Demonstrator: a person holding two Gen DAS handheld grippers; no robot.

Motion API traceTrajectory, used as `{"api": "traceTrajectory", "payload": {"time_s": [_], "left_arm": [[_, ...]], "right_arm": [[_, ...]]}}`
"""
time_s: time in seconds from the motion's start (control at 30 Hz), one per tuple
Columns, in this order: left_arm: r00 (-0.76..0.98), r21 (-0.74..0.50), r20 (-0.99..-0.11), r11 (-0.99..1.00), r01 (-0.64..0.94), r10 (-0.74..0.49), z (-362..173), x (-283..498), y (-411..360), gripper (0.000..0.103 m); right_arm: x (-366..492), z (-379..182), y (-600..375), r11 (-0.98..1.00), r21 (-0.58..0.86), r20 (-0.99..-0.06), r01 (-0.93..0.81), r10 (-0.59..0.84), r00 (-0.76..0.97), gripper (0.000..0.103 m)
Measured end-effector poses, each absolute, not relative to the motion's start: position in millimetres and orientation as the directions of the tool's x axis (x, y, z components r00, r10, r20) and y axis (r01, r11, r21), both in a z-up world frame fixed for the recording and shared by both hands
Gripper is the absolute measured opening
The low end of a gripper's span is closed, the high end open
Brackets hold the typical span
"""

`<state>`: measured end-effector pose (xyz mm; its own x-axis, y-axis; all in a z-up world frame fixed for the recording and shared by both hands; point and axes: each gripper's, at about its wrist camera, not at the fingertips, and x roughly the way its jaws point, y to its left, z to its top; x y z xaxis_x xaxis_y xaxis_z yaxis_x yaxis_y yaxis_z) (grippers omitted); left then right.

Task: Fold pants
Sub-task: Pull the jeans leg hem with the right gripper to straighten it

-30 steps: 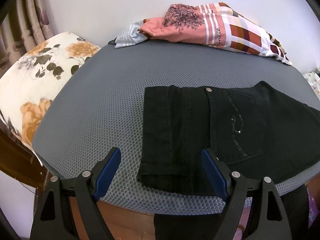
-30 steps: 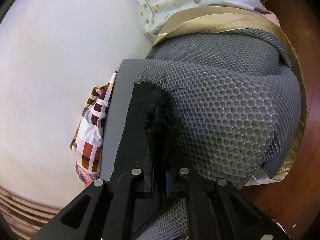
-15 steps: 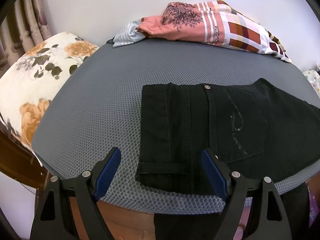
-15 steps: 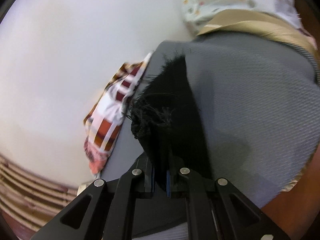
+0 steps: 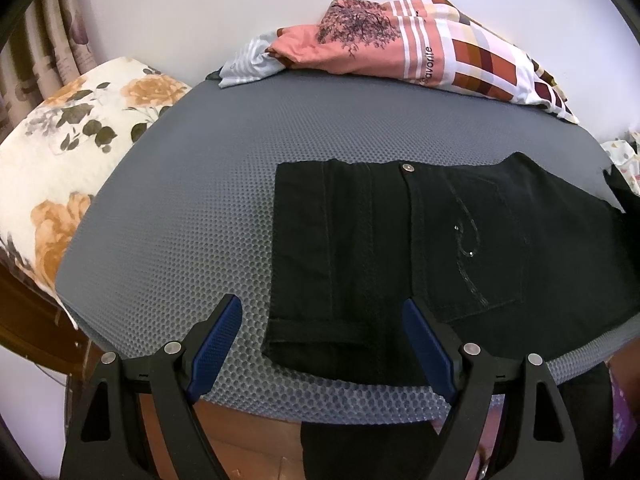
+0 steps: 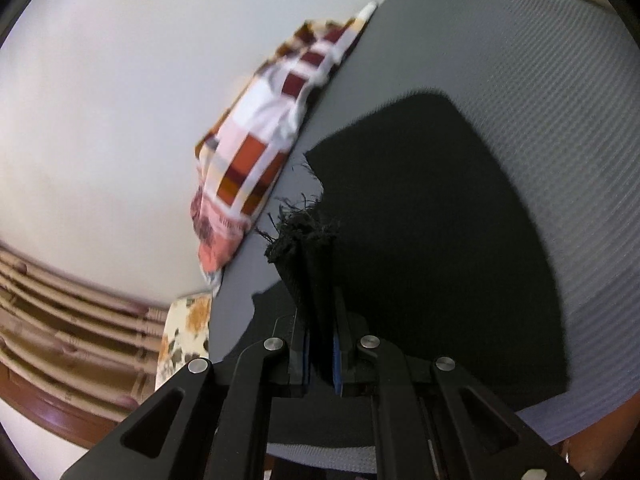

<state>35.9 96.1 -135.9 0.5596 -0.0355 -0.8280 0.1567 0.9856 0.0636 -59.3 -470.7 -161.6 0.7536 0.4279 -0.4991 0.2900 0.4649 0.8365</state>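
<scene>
Black pants (image 5: pixel 420 248) lie flat on the grey mesh mattress (image 5: pixel 192 200), waistband to the left, back pocket with a sparkly curl facing up. My left gripper (image 5: pixel 322 344) is open, hovering just above the near waistband corner, touching nothing. In the right wrist view my right gripper (image 6: pixel 320 312) is shut on the frayed leg hem (image 6: pixel 302 232) of the pants and holds it up above the rest of the black cloth (image 6: pixel 440 220) on the mattress.
A pile of folded clothes in pink, white and plaid (image 5: pixel 420 48) lies along the wall at the back. A floral pillow (image 5: pixel 68 148) sits at the left. The mattress front edge (image 5: pixel 320 404) drops to a wooden floor. Curtains (image 6: pixel 60 320) hang at the left.
My right gripper has lifted the leg hem and swung it over toward the waist end, so more folded black cloth lies under it. My left gripper has barely moved.
</scene>
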Motion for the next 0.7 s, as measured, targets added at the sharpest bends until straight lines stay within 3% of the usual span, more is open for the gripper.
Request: {"api": "traceTrajectory", "payload": {"time_s": [0.7], "left_arm": [[0.531, 0.083, -0.847, 0.977, 0.195, -0.034, -143.2, 35.7, 87.2, 0.083]], "right_arm": [[-32.9, -187.1, -384.0, 0.478, 0.848, -0.505, 0.231, 0.594, 0.626, 0.009]]}}
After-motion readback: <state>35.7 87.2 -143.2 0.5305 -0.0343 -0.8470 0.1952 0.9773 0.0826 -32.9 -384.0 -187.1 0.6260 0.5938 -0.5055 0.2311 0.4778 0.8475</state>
